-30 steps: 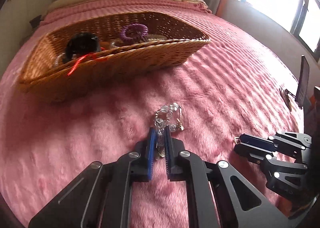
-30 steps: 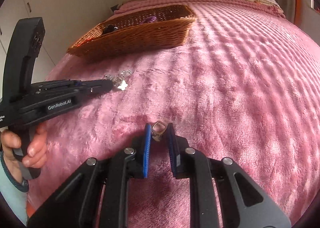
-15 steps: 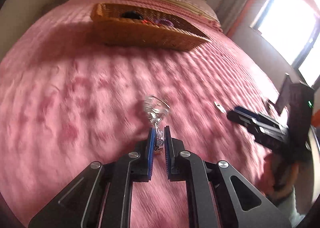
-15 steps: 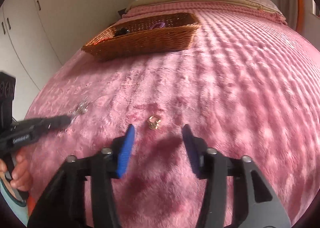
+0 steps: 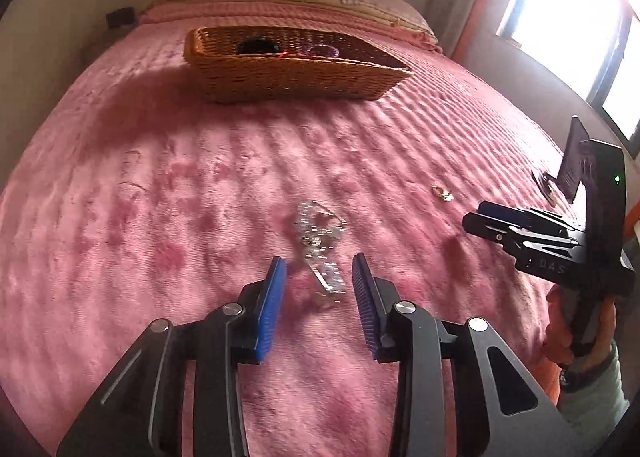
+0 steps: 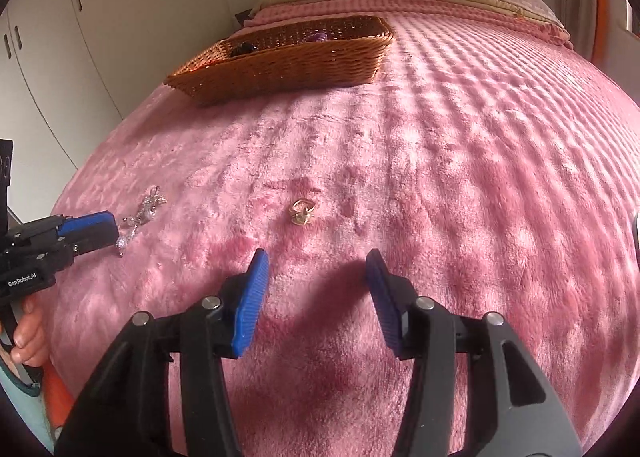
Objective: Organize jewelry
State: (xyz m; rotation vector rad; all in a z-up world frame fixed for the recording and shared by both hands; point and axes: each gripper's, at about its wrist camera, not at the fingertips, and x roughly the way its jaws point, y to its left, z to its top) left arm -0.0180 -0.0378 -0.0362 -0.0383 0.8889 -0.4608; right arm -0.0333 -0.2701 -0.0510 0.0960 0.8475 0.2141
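Left wrist view: left gripper [image 5: 319, 277], fingers wide, straddles a sparkly silver crystal bracelet [image 5: 320, 253] on the pink plush bedspread [image 5: 160, 185]. Right gripper [image 6: 317, 269], also wide, faces a small gold ring [image 6: 301, 212]. Closing low should catch the chain without snagging pile.

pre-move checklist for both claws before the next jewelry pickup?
1. Left claw open: ok, blue pads spread apart.
2. Clear crystal bracelet lined up with left claw: ok, it lies on the pink plush bedspread with its near end between the pads, touching neither.
3. Right claw open: ok, nothing held.
4. Small gold ring reachable by right claw: ok, on the bedspread just ahead of the tips, roughly centred.
5. Woven wicker basket free to receive: ok, open top, already holding a black item and a purple one.
6. Bracelet clasp state: cannot tell.
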